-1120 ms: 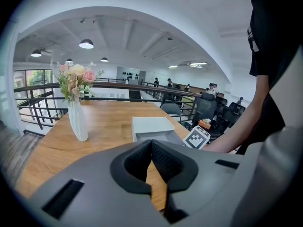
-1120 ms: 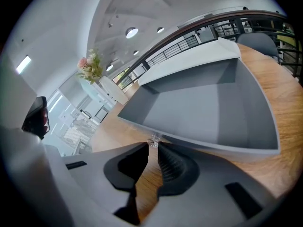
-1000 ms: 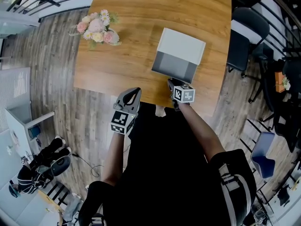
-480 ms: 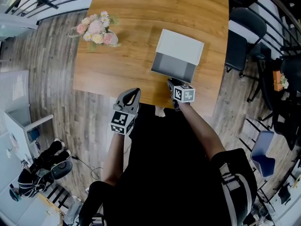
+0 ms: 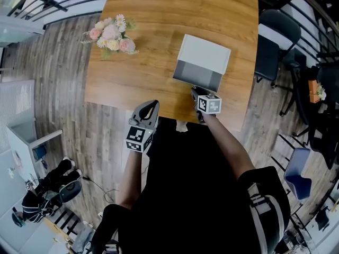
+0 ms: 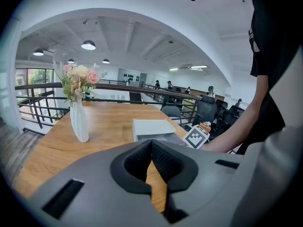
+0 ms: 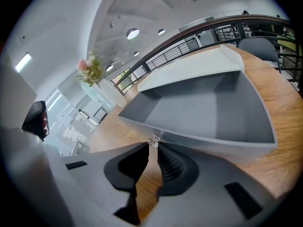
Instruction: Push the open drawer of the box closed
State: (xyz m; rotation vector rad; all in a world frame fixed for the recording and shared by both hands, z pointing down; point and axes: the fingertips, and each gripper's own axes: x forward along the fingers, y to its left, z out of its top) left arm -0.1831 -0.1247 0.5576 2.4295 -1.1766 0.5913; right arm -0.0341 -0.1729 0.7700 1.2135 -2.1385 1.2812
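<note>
The white box stood on the wooden desk, toward its right side. Its grey drawer was pulled out toward the person and was seen to be empty. The right gripper was held at the drawer front. Its jaws were drawn almost together, with a small clear knob right at their tips. Whether the knob was nipped or merely touched could not be told. The left gripper was held near the desk's near edge, well apart from the box, with its jaws pressed together on nothing.

The drawer was judged light and stiff, thin-walled and free to slide. The box itself looked light enough to be shoved along the smooth desk by a hard push. The flat front panel beside the knob was judged the better place for pressure, since the knob looked small and possibly fragile.

Bare wood lay behind the box before the far edge. The vase of flowers stood well apart on the left, and a chair stood off the desk's right edge.
</note>
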